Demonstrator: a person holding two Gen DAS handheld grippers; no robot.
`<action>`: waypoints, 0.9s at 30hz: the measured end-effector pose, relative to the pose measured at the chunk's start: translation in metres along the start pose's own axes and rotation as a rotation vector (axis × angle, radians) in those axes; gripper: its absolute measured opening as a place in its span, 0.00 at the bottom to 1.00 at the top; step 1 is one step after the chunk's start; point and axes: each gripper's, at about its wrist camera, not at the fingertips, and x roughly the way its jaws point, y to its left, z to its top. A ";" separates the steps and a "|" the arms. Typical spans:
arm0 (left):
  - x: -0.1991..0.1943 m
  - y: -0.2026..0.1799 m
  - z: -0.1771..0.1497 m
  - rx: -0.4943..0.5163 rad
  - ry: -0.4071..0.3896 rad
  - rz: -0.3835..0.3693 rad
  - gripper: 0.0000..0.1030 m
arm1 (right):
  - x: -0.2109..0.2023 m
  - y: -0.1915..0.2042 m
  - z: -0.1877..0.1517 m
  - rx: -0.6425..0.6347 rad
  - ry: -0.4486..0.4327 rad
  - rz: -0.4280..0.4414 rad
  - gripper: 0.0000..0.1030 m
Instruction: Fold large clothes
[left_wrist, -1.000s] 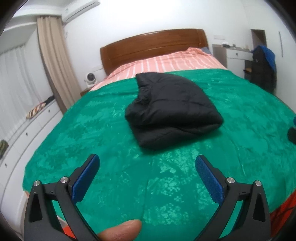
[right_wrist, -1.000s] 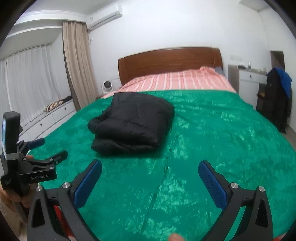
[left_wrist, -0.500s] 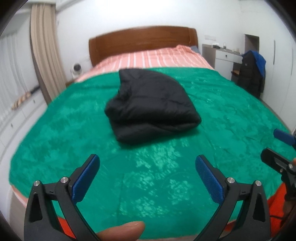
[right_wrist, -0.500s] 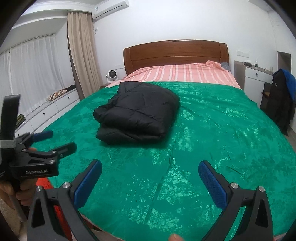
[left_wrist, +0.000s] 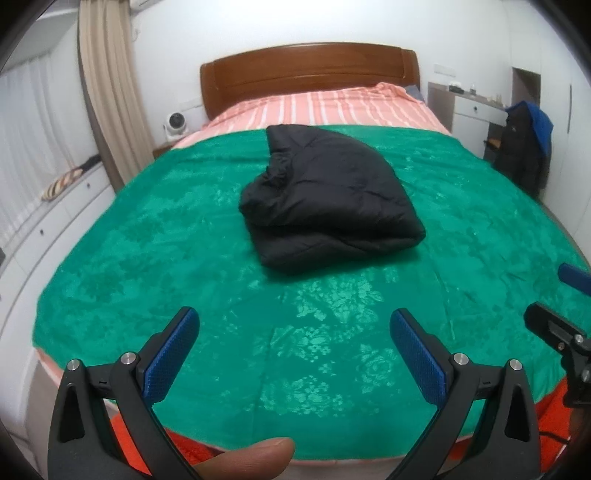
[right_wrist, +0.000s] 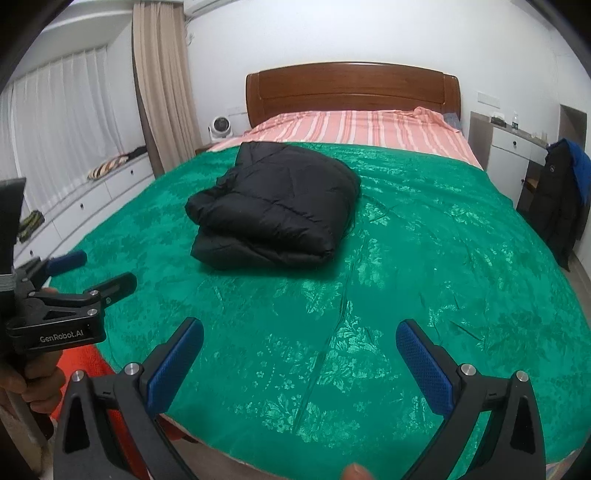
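A black puffy jacket (left_wrist: 328, 199) lies folded into a thick bundle on the green bedspread (left_wrist: 184, 258), near the bed's middle; it also shows in the right wrist view (right_wrist: 273, 206). My left gripper (left_wrist: 295, 350) is open and empty, held back over the foot of the bed, well short of the jacket. My right gripper (right_wrist: 299, 362) is open and empty, also at the foot end. The left gripper shows at the left of the right wrist view (right_wrist: 96, 273), the right gripper at the right edge of the left wrist view (left_wrist: 554, 314).
A wooden headboard (right_wrist: 351, 88) and striped pink sheet (right_wrist: 362, 127) are at the far end. A chair with dark clothes (right_wrist: 565, 192) stands right of the bed. White drawers (right_wrist: 92, 199) and curtains run along the left wall. A small fan (right_wrist: 220, 125) sits by the headboard.
Both grippers have drawn back from the bed, so the folded jacket looks farther away. Both stay open and empty.
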 end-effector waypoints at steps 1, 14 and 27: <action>-0.001 -0.001 0.000 0.006 0.005 0.005 1.00 | 0.000 0.002 0.001 -0.005 0.010 -0.004 1.00; -0.015 0.004 0.000 0.013 0.016 -0.011 1.00 | -0.010 0.015 0.005 -0.022 0.084 -0.015 1.00; -0.019 0.003 0.001 0.021 0.021 -0.015 1.00 | -0.015 0.025 0.006 -0.050 0.088 -0.055 1.00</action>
